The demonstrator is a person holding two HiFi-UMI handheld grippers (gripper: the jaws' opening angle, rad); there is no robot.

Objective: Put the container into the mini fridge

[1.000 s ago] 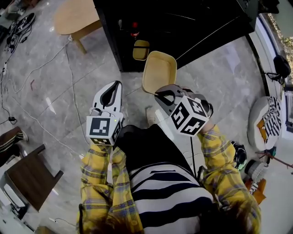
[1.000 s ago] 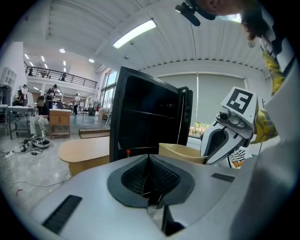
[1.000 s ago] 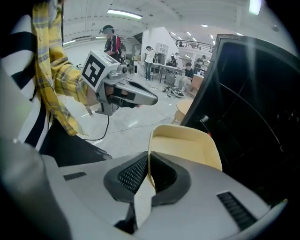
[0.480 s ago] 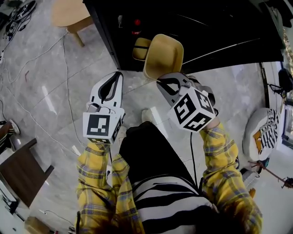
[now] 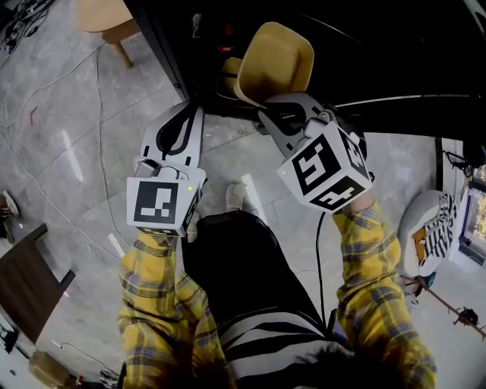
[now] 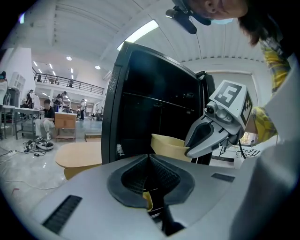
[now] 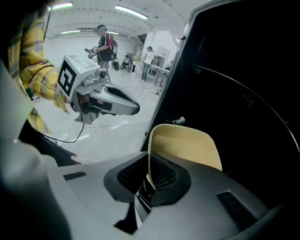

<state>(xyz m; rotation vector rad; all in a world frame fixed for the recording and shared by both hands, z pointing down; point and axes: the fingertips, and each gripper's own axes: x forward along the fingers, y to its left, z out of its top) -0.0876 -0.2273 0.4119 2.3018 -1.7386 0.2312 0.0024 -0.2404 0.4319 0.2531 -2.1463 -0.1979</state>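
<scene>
A pale yellow container (image 5: 277,61) is tilted up on its side, and my right gripper (image 5: 266,114) is shut on its rim. It hangs at the dark opening of the black mini fridge (image 5: 364,53). In the right gripper view the container's wall (image 7: 187,145) stands between the jaws, with the fridge interior (image 7: 243,93) just behind. My left gripper (image 5: 191,112) is shut and empty, beside the container and close to the fridge's left edge (image 6: 112,108). The left gripper view shows the container (image 6: 166,144) and the right gripper's fingers (image 6: 206,138). A smaller yellow shape (image 5: 226,76) lies low inside the fridge.
A light wooden table (image 5: 102,15) stands to the left of the fridge. Cables (image 5: 99,91) trail across the grey tiled floor. A dark wooden piece (image 5: 26,281) is at lower left, and a striped cushion (image 5: 429,228) at right. People work at desks (image 6: 47,117) far behind.
Both grippers have moved forward toward the fridge. The container, still held by the right gripper, has gone from over the floor to the fridge's opening.
</scene>
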